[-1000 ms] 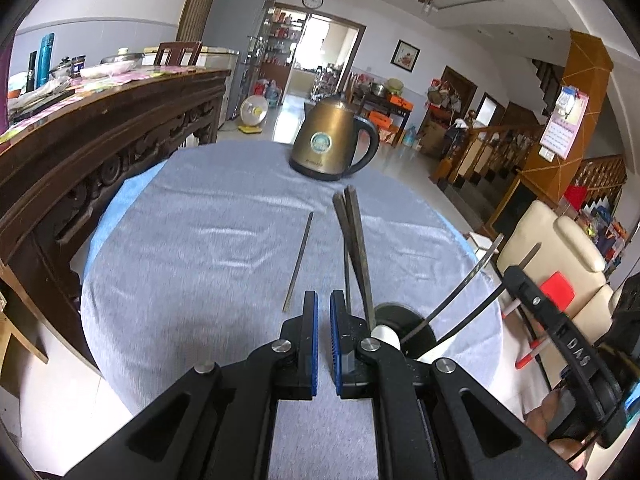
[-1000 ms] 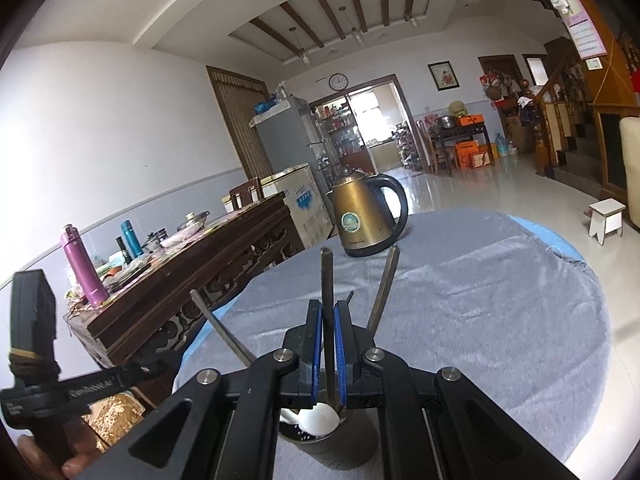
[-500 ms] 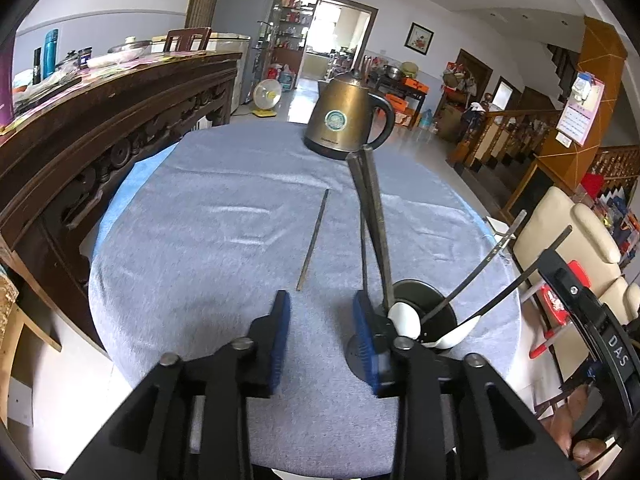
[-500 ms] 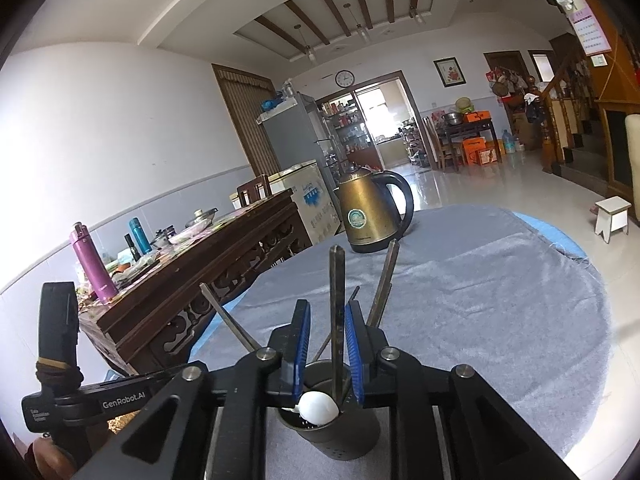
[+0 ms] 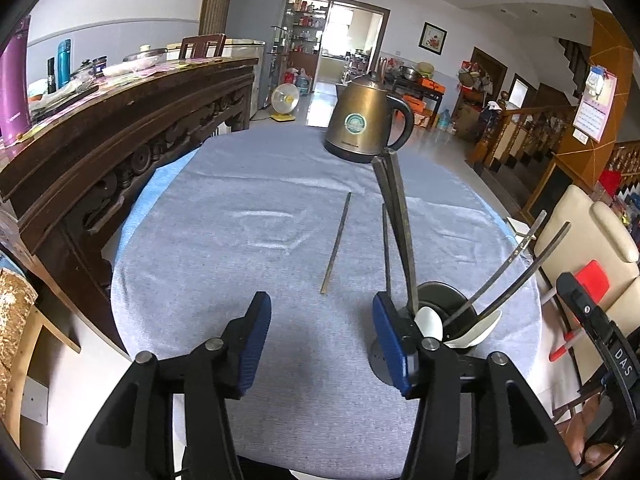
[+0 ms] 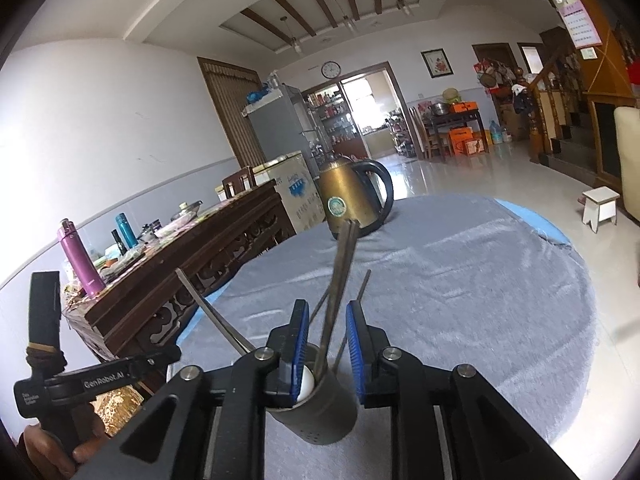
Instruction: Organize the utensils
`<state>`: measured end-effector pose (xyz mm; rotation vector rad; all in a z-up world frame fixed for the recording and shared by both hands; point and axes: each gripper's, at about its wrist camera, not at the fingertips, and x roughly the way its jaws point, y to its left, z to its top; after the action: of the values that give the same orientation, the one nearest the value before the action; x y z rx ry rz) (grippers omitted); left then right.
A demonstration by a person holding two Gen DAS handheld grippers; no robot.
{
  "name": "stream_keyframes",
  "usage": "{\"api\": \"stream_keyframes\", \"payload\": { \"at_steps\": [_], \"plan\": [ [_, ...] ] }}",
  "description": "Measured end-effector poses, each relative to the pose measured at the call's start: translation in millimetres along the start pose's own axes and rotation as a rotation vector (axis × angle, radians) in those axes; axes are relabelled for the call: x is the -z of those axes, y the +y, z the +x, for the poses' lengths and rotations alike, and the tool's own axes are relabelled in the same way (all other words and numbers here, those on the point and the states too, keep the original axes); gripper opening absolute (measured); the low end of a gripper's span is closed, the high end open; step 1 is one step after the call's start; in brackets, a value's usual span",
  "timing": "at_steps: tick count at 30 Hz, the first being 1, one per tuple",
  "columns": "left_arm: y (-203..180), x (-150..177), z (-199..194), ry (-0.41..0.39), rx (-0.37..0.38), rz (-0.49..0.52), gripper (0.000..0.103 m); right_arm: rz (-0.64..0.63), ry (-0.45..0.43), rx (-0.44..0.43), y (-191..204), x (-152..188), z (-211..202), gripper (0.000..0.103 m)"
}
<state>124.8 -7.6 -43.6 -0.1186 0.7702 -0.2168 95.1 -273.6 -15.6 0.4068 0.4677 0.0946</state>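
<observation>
Tabletop (image 5: 240, 240): round, under a grey cloth. Brass-coloured kettle (image 5: 366, 120) stands at its far side. Dark utensil holder (image 6: 316, 412) stands near the front edge, containing chopsticks (image 6: 340, 280) and white spoons (image 5: 430, 322). One loose chopstick (image 5: 336, 244) lies flat on the cloth, apart from the holder. Left gripper (image 5: 320, 344): jaws spread and opening, nothing between them. Right gripper (image 6: 327, 350): jaws opening, flanking the upright chopsticks, not pressing them.

I see a dark round metal utensil holder (image 5: 436, 294) upright on the grey cloth, holding two white spoons (image 5: 430, 322) and leaning metal chopsticks (image 5: 400, 216). One thin metal chopstick (image 5: 337, 242) lies flat just beside it.
</observation>
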Motion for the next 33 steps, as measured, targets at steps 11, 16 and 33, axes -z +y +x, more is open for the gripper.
{"api": "stream_keyframes", "payload": {
  "at_steps": [11, 16, 33],
  "plan": [
    [7.6, 1.9, 4.4, 0.011, -0.055, -0.006, 0.063, 0.002, 0.023, 0.036, -6.0, 6.2, 0.9, 0.044],
    [12.0, 4.1, 9.0, 0.026, -0.077, -0.012, 0.064, 0.017, 0.014, 0.059, -14.7, 8.7, -2.8, 0.051],
    [26.4, 21.2, 22.0, 0.080, -0.139, -0.001, 0.066, 0.075, 0.051, 0.171, -48.9, 19.8, 9.8, 0.054]
  ]
}}
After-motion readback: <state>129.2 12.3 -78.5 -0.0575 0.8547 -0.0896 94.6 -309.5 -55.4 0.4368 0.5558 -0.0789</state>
